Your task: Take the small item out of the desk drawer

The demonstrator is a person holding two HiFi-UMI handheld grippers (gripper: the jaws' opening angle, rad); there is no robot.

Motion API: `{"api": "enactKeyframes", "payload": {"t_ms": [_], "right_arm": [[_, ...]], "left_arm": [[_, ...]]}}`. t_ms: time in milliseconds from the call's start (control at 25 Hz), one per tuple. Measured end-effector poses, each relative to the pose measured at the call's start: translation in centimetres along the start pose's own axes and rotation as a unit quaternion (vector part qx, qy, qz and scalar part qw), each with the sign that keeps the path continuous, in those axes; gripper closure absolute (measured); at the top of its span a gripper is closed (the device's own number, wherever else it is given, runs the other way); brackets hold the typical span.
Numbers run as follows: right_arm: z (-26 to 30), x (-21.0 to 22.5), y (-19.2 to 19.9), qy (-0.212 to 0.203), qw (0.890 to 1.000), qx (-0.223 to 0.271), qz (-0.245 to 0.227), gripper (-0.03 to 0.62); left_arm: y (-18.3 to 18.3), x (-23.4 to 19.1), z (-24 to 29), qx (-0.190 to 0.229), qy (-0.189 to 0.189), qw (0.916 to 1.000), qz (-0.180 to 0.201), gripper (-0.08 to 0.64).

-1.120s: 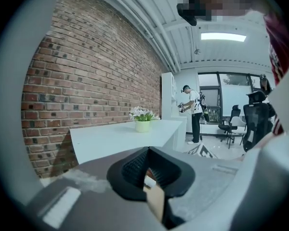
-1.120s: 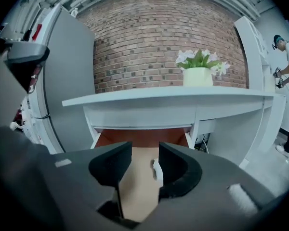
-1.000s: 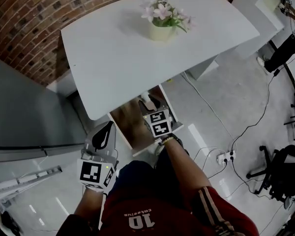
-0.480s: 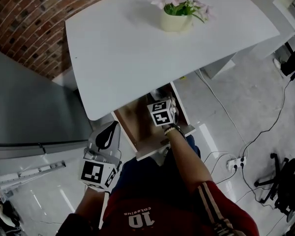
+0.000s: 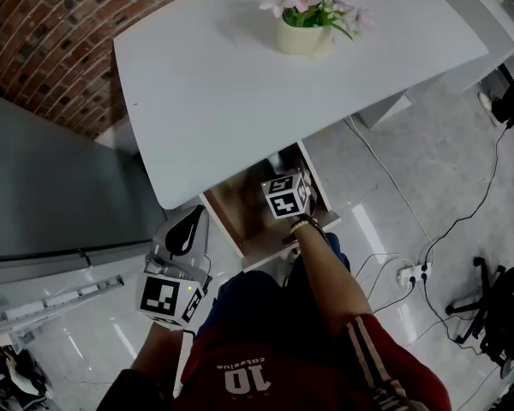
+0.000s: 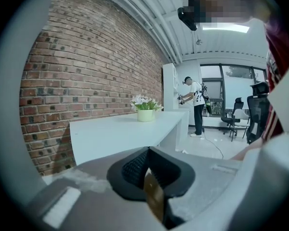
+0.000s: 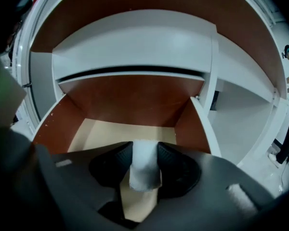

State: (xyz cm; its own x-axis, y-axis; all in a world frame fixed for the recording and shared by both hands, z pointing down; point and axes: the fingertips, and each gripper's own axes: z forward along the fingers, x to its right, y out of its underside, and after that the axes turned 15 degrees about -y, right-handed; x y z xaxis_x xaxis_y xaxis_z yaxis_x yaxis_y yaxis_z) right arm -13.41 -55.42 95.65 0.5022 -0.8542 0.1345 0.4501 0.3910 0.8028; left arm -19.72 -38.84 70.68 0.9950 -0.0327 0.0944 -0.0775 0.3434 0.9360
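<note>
Right gripper view: rounded, fuzzy wht item (image 7: 144,170)

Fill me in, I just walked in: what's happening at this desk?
A person works with a hand-held gripper in each hand. The right hand-held gripper reaches into the open drawer under the white desk. Its jaws have just been closing and now pinch a small white item, which is not yet lifted out. The left hand-held gripper is shut and empty, held low beside the desk.
</note>
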Motion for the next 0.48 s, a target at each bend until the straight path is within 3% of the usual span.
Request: {"api": "enactKeyframes", "payload": {"t_ms": [360,480], "right_arm": [[-10.3,-3.0,-4.3,0.026,0.999,-0.007,0.03,0.428],[-14.5,-4.0,-6.4,0.037,0.999,-0.001,0.037,0.428]], "left_arm": [[-9.1,1.1,-4.8,-0.006,0.041,0.999,0.015,0.559],[-12.5,1.3,-6.9,-0.007,0.052,0.9986,-0.002,0.56]]}}
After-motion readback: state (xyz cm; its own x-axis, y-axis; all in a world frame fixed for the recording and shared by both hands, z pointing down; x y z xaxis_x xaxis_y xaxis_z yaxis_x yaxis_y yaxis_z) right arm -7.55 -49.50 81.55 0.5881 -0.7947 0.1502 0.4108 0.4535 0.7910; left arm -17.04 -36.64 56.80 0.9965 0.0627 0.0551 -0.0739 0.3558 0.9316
